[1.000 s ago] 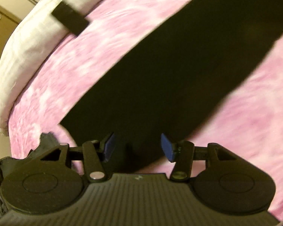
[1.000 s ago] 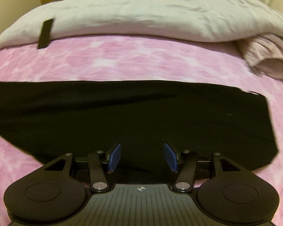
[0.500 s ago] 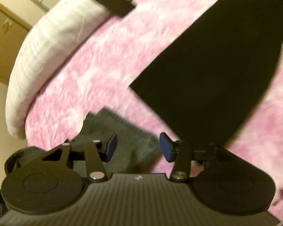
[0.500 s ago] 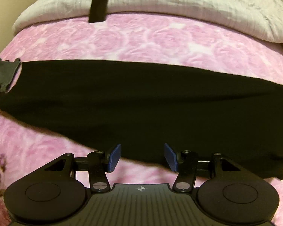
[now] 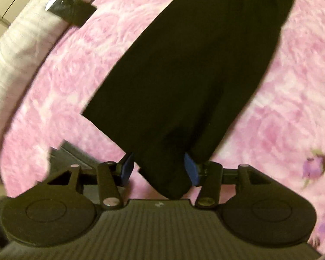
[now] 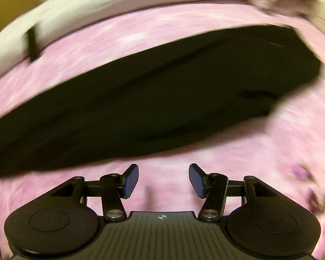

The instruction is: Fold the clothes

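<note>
between left claw [image 5: 158, 169] pads, black garment [image 5: 184, 82] end

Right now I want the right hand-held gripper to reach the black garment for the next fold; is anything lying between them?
Nothing visible does. Only bare pink bedspread lies between the right hand-held gripper, its jaws opening and empty, and the black garment's near edge.

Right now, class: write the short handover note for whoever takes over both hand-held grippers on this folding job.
Left hand-held gripper: open, the near end of the black garment between its pads, not pinched.
Right hand-held gripper: jaws opening, nothing between them, just short of the garment's near edge.
Garment: lies flat in a long strip on the pink floral bedspread.
Done: laid out long.
Left: grip an end, fold over.
</note>
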